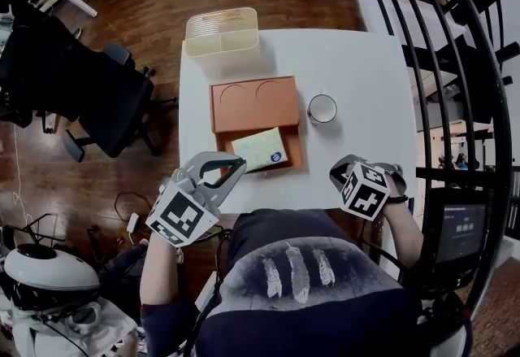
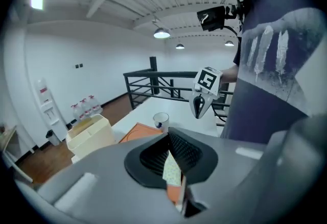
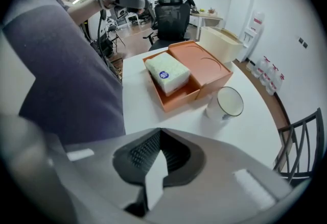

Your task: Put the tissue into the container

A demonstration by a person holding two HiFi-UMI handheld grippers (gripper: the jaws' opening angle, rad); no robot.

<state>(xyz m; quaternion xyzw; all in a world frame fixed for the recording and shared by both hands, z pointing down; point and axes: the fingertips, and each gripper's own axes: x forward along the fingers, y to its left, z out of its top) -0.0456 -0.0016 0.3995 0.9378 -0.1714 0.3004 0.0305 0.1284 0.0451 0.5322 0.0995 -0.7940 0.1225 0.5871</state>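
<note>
Tissue pack (image 1: 260, 149) is lying flat in the open compartment of the orange container (image 1: 253, 103) — just where the task wants it. Left gripper (image 1: 236, 164) is hovering over the near edge of the tabletop (image 1: 357, 63), fingers pressed together on nothing. Right gripper (image 1: 335, 176) is likewise closed and empty. My read — both should be keeping clear of the container's wall, so nothing gets nudged.

White mug (image 1: 322, 108) on white table (image 1: 357, 71)

Bright ceiling lamps (image 2: 161, 33); fisheye bends edges, corners go dark.
</note>
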